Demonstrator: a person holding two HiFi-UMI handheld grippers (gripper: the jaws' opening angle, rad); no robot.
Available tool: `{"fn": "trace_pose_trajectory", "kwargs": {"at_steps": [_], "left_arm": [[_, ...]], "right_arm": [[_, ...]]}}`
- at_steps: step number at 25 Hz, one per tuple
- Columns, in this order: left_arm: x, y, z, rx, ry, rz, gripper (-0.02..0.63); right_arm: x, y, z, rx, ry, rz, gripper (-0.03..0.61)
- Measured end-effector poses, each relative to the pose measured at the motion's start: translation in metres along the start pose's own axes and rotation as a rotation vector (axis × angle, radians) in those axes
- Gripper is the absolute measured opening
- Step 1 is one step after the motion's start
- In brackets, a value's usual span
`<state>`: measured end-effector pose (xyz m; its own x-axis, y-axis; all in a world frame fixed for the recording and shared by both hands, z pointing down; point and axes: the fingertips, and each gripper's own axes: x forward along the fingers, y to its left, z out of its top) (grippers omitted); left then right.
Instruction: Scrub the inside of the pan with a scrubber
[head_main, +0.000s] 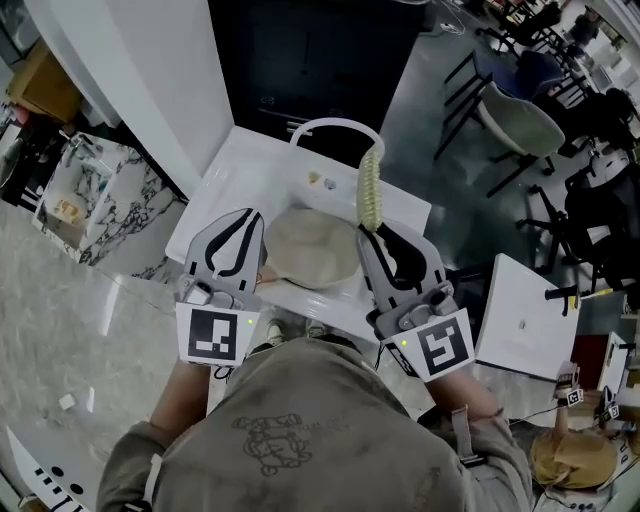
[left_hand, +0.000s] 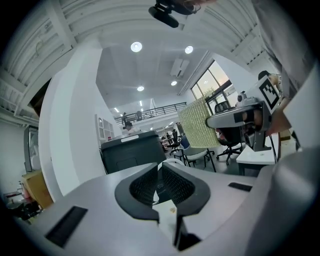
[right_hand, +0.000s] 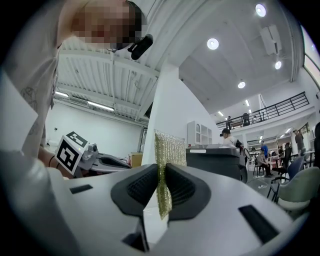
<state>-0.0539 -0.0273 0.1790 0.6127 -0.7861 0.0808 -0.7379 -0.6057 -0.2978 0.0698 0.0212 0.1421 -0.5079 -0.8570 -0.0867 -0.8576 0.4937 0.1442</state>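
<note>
A round pan (head_main: 310, 250) with a pale tan inside lies in the white sink (head_main: 245, 150) in front of me. My right gripper (head_main: 372, 234) (right_hand: 162, 175) is shut on a yellow-green mesh scrubber (head_main: 371, 185) (right_hand: 169, 150), which stands upright above the pan's right rim. My left gripper (head_main: 246, 216) (left_hand: 159, 172) is at the pan's left edge, jaws shut, and I see nothing between them. Both grippers tilt upward. The left gripper view also catches the scrubber (left_hand: 196, 126) and the right gripper (left_hand: 235, 118).
A curved white faucet (head_main: 330, 124) arches over the back of the sink. A dark cabinet (head_main: 310, 50) stands behind it and a white pillar (head_main: 140, 70) to the left. A marble-patterned unit (head_main: 100, 195) is at left, a white table (head_main: 525, 315) and chairs (head_main: 525, 115) at right.
</note>
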Motion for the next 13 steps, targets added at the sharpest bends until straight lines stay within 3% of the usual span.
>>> {"fn": "trace_pose_trajectory", "kwargs": {"at_steps": [13], "left_arm": [[0.0041, 0.0000, -0.0021, 0.017, 0.014, -0.019, 0.038]], "right_arm": [[0.0035, -0.0024, -0.0021, 0.008, 0.003, -0.004, 0.061]]}}
